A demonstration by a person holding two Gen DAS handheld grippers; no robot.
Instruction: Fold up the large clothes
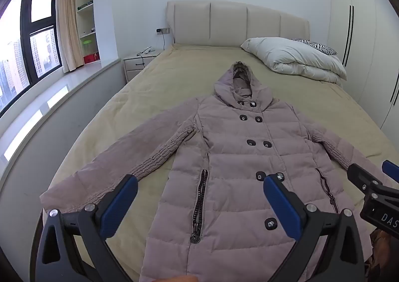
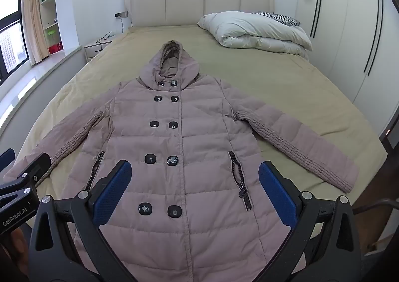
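A long mauve quilted hooded coat (image 1: 237, 157) lies flat, front up and buttoned, on the bed, hood toward the headboard and both sleeves spread out. It also shows in the right wrist view (image 2: 184, 147). My left gripper (image 1: 199, 187) is open and empty, held above the coat's lower left part. My right gripper (image 2: 194, 174) is open and empty above the coat's lower middle. The right gripper shows at the right edge of the left wrist view (image 1: 369, 172). The left gripper shows at the left edge of the right wrist view (image 2: 22, 164).
The bed (image 1: 179, 67) has a beige sheet and a padded headboard. A folded white duvet (image 1: 294, 57) with a zebra pillow lies at its far right. A nightstand (image 1: 137, 62) and window sill are left, wardrobes (image 2: 349, 32) right.
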